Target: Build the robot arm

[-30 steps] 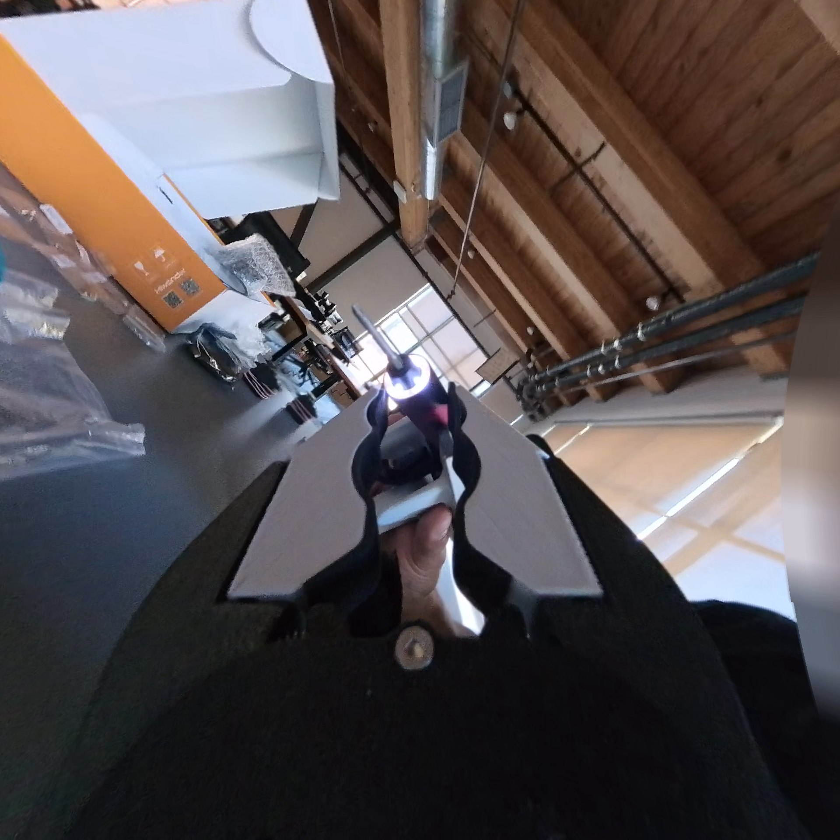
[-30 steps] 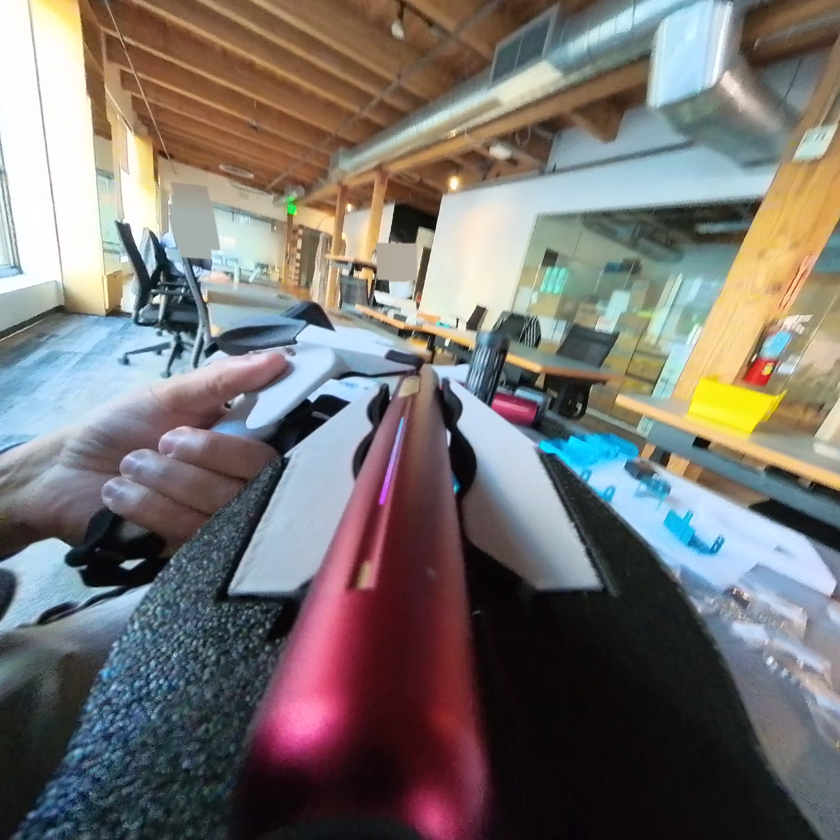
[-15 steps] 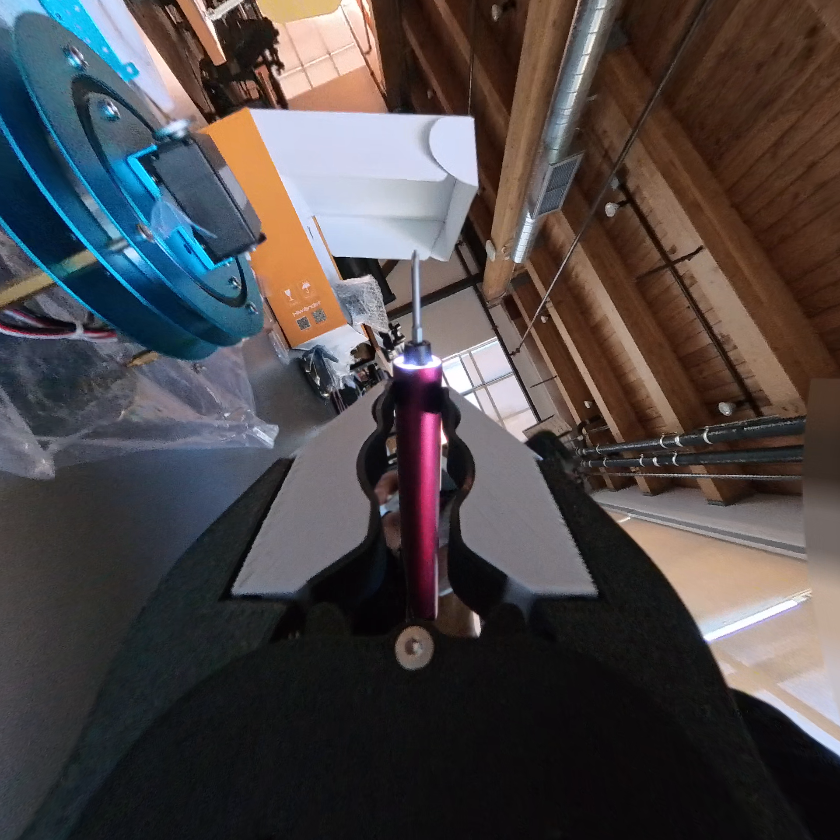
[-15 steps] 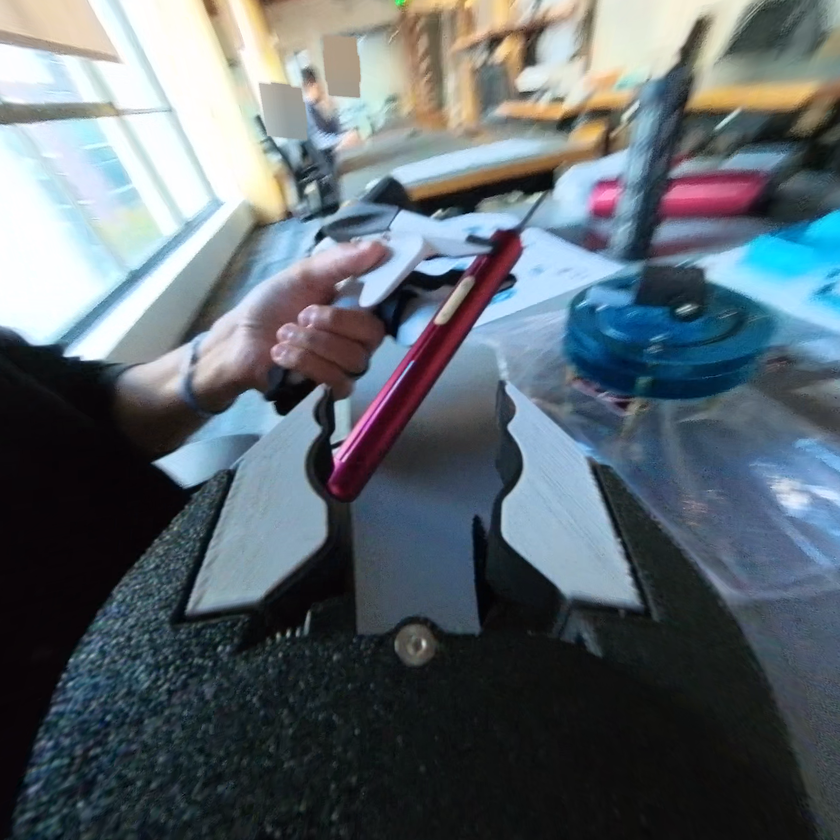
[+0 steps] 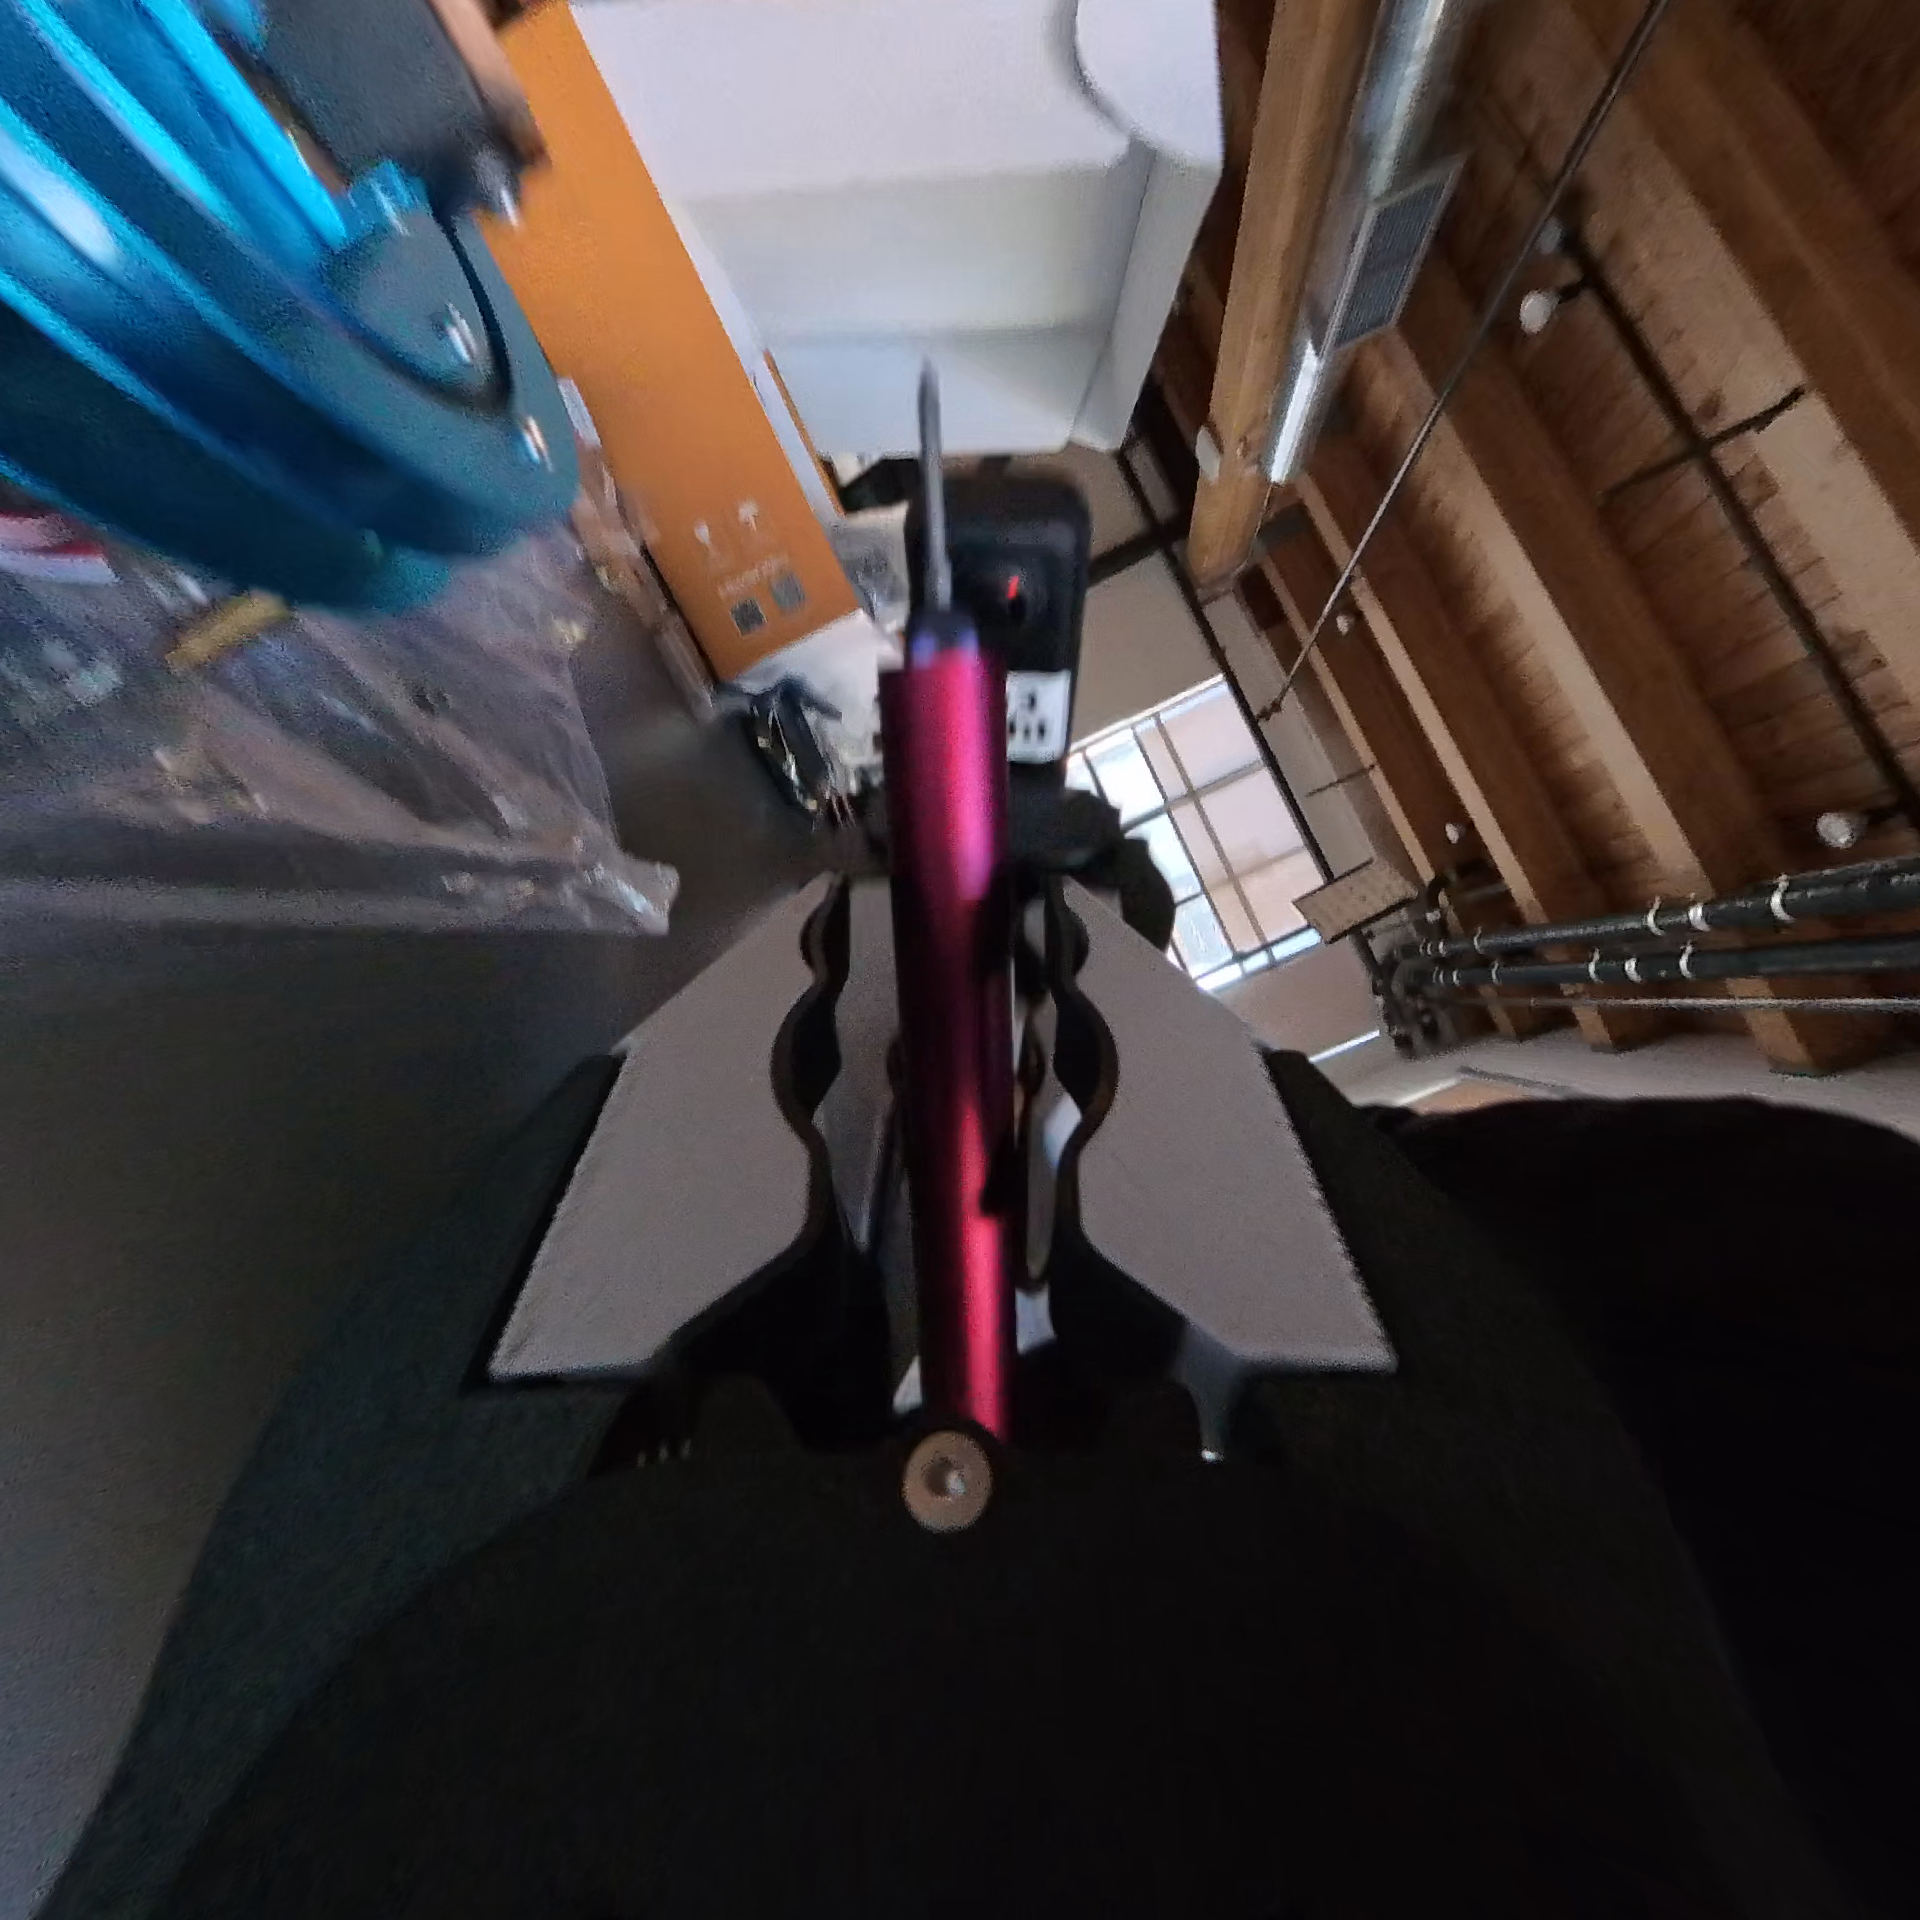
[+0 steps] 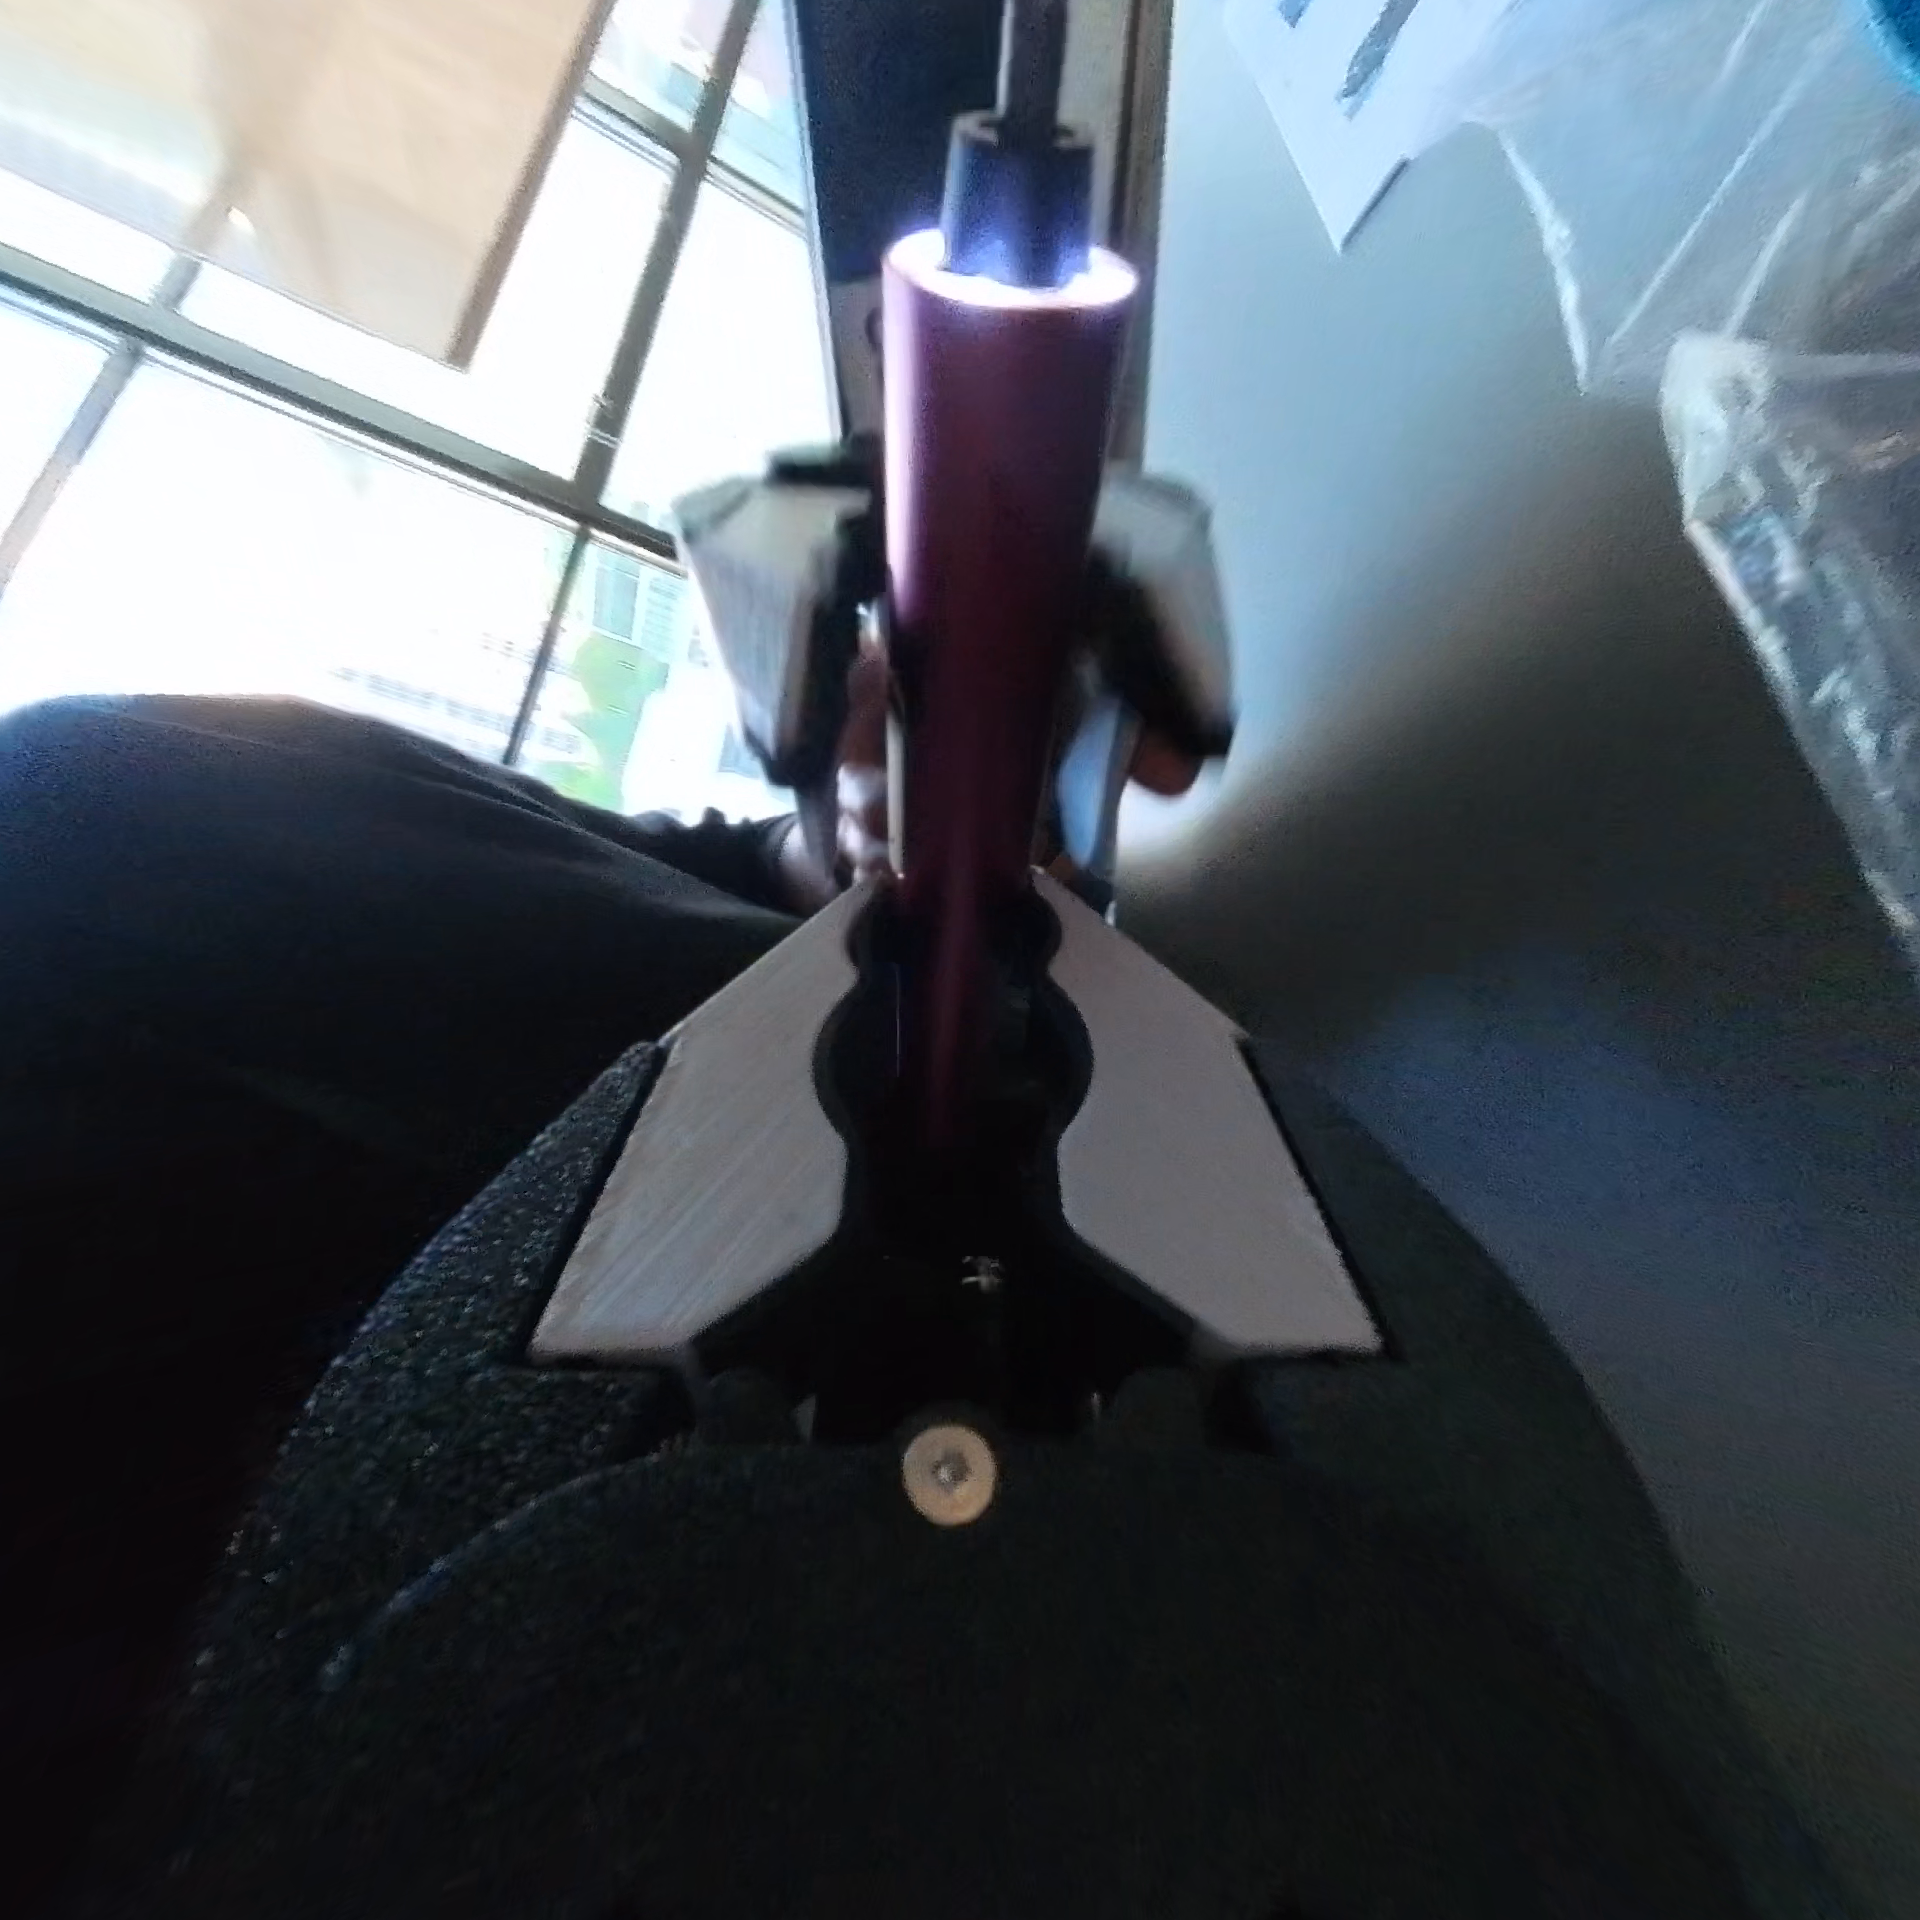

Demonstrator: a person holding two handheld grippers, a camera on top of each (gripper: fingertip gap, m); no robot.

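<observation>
Magenta electric screwdriver runs lengthwise between the left gripper fingers, which stand slightly apart around it. Right gripper fingers pinch its barrel. Orange box markings are blurred.

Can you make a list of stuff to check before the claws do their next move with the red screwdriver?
1. Right claw closed on the red screwdriver: ok, its fingertips press the shaft on both sides.
2. Left claw clear of the screwdriver: ok, a small gap shows on each side of it.
3. Screwdriver light on: ok, the front end glows.
4. Metal bit away from the blue round part: ok, the bit points past it and they are apart.
5. Grip tight enough not to slip: cannot tell, the pictures are blurry.
</observation>
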